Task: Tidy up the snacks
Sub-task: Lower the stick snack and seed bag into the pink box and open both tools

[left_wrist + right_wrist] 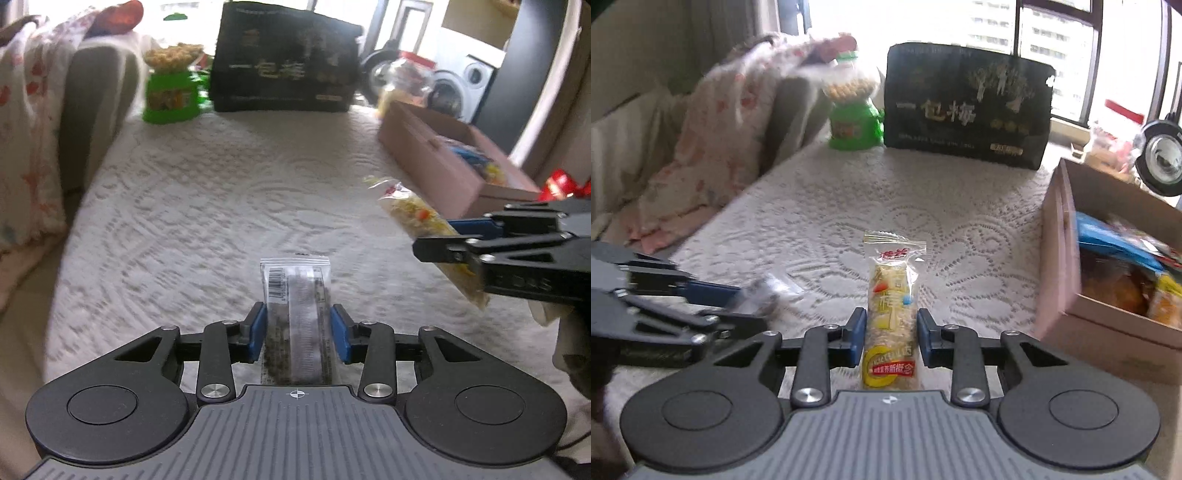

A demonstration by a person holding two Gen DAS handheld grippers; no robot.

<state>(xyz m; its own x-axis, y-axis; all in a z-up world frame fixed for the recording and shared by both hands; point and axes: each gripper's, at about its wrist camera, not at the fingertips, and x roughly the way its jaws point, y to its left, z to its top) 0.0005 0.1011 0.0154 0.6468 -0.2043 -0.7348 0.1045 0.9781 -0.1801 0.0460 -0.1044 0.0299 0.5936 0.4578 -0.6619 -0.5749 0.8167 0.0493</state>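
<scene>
Between each gripper's fingers (857, 334) sits one wrapped snack bar (891, 325).

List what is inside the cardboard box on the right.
The cardboard box holds a blue packet, an orange-brown snack and yellow wrappers. Anything beneath them, and the box floor, is covered.

Both wrist cameras look forward and downward, close over the lace-covered table (221, 192), sharing its far end

Home interior: lace cloth (923, 206) over tabletop, floral fabric (713, 147) draped on seat, washing machine (461, 88) at rear, apartment windows (997, 26) facing tower blocks.
</scene>
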